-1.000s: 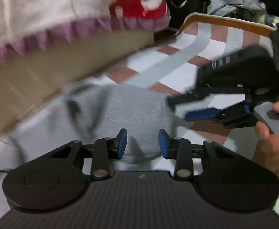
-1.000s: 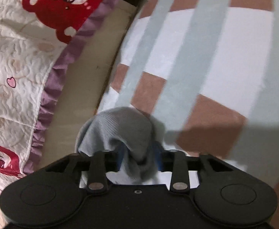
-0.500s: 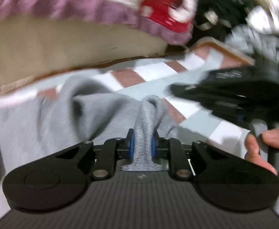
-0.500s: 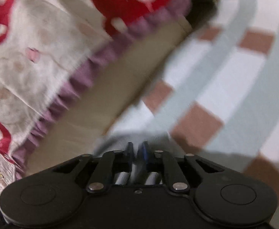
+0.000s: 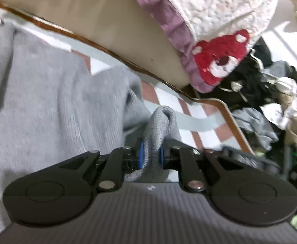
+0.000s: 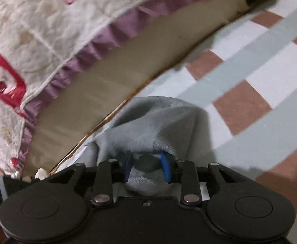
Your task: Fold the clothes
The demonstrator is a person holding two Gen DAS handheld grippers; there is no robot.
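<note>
Left gripper point(image 5: 151, 156) angled downward, blue pads pinched tight on a bunched fold of grey cloth point(image 5: 156, 134), right gripper point(image 6: 147, 167) angled downward, jaws opening, grey cloth lying loosely between its blue pads

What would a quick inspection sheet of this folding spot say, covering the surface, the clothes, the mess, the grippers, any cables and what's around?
Surface: checked mat, white, brown and pale blue, brown-edged.
Job's things: grey knit garment spread across the mat, bunched at both grips.
Clutter: heap of dark and pale clothes beyond the mat's edge.
Grippers: left gripper shut on a ridge of the garment; right gripper opening, a grey fold between its fingers.
Cables: nothing seen.
Surroundings: quilted white cover with red bears, purple frill, over a tan panel.
</note>
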